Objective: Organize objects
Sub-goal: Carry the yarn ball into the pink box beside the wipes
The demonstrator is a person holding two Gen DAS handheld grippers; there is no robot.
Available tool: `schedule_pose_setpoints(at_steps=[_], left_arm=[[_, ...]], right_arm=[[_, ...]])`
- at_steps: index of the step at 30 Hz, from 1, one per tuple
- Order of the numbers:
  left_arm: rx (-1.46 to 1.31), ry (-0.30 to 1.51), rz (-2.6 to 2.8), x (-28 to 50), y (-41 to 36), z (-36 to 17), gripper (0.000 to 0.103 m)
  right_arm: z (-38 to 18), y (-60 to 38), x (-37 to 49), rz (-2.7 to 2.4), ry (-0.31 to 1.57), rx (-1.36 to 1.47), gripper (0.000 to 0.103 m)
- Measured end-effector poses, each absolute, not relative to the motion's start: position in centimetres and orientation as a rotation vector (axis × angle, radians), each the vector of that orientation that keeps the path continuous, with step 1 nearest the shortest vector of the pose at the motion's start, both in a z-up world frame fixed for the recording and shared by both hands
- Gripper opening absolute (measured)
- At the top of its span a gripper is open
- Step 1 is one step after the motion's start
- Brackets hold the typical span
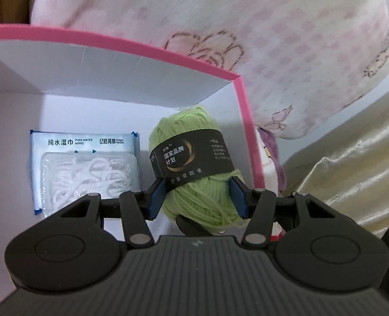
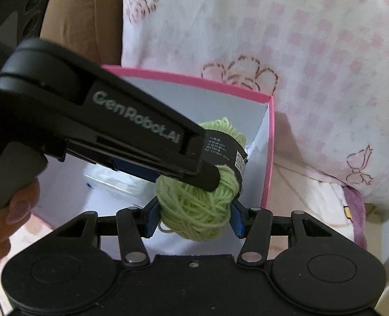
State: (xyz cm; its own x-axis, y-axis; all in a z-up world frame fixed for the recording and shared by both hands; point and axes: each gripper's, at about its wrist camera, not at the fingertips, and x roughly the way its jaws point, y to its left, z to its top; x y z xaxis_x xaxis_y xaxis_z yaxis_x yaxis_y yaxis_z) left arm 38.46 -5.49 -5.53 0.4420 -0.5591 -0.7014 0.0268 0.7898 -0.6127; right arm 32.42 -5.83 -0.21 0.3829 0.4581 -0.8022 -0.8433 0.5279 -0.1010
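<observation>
Together the left gripper (image 1: pixel 198 198) and right gripper (image 2: pixel 194 217) clamp one green yarn ball (image 1: pixel 194 168). Its long axis tilts into the pink box (image 1: pixel 243 110), beside a wipes pack (image 1: pixel 85 168).

So the green yarn ball with a black paper band (image 1: pixel 194 168) sits clamped between both pairs of tongs, over the pink-edged white cardboard box (image 1: pixel 141 79). Left of the tongs, a flat plastic wet-wipes packet (image 1: pixel 85 168) lies in the box. Behind it, a pink-checked fabric quilt (image 1: pixel 273 39).

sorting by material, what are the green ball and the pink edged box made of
green ball: looks like soft matte yarn, loose wound strands show, with a glossy black paper band.
pink edged box: probably cardboard, thin stiff walls with creased corners, smooth white inside.
</observation>
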Motion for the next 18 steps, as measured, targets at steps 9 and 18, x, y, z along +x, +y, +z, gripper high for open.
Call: schedule_pose_setpoints(at_steps=[9, 18], left_arm=[[-0.551, 1.082, -0.360, 39.1, -6.0, -6.4, 0.048], [-0.459, 1.086, -0.360, 39.0, -7.2, -6.3, 0.041]], right_arm=[[-1.4, -5.2, 31.9, 0.893, 0.758, -0.645, 0.058], [-0.7, -7.6, 32.6, 0.966, 0.819, -0.545, 0.039]])
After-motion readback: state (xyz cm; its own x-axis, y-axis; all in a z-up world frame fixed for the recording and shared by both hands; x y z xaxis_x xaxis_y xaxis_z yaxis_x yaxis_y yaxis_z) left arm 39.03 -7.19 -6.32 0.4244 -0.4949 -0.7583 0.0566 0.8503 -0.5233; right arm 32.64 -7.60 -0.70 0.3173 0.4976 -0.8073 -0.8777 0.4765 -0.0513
